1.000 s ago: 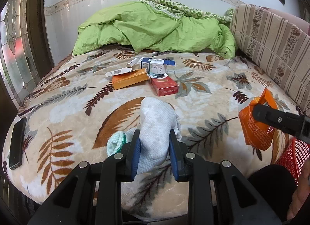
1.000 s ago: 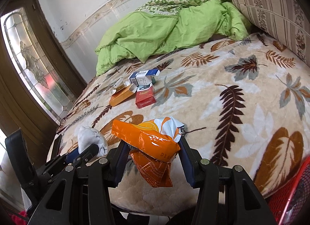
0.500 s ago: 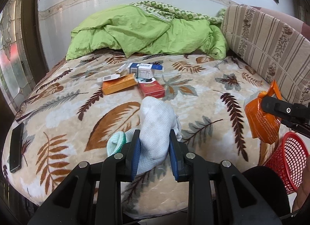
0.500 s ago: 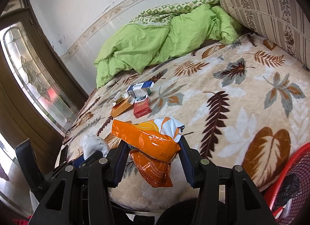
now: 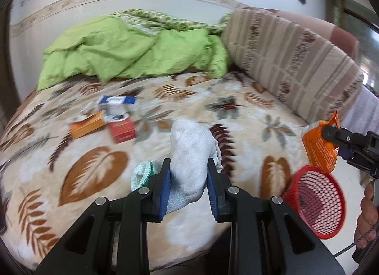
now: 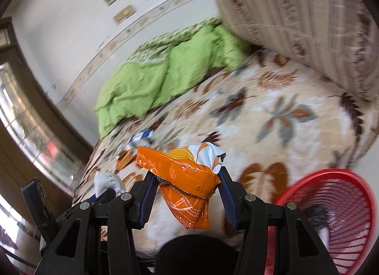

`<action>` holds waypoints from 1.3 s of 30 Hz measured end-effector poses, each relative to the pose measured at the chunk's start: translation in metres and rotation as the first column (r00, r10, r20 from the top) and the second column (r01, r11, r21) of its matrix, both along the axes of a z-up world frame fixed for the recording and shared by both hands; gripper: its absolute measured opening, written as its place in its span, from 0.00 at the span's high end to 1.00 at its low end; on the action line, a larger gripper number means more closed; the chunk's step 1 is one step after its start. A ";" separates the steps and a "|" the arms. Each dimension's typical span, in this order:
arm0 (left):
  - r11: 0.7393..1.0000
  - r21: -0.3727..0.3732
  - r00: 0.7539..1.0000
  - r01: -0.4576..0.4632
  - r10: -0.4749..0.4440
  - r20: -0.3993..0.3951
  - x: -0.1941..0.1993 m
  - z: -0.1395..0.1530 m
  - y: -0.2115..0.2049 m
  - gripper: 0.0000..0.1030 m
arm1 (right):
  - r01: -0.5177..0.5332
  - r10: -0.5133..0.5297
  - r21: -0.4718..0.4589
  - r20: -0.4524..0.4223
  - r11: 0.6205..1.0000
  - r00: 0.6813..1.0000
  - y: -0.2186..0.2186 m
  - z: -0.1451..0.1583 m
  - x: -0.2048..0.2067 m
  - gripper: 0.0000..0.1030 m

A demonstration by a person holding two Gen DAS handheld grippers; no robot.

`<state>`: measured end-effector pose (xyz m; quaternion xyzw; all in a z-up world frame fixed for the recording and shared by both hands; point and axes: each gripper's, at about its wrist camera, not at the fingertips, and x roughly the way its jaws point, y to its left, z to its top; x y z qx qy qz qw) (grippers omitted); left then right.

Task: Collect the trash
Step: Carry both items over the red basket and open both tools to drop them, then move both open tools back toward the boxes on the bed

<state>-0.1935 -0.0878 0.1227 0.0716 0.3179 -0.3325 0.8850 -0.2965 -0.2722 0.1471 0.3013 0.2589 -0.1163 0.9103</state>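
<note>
My left gripper [image 5: 188, 186] is shut on a white sock [image 5: 193, 154] with a green cuff, held above the near edge of the bed. My right gripper [image 6: 186, 192] is shut on an orange snack wrapper [image 6: 180, 173], which also shows in the left wrist view [image 5: 319, 147] just above a red mesh basket [image 5: 315, 203]. In the right wrist view the basket [image 6: 338, 213] is low at the right, beside the bed. An orange box [image 5: 87, 124], a red box [image 5: 123, 129] and a blue-and-white box [image 5: 116, 104] lie together on the leaf-patterned blanket [image 5: 236, 118].
A green duvet [image 5: 132, 47] is bunched at the head of the bed. A striped cushion [image 5: 291, 61] runs along the right side. A glass-paned door [image 6: 30, 118] stands to the left. The basket holds something dark at its bottom.
Both grippers have swung to the right, away from the bed's middle. The red basket has come into fuller view, and the orange wrapper now hangs just above its rim.
</note>
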 end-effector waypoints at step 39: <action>0.860 -0.077 0.837 0.504 -0.509 -0.201 -0.093 -0.004 -0.161 0.43 | 0.367 -0.357 0.075 -0.117 0.927 0.927 -0.103 -0.025 -0.142 0.36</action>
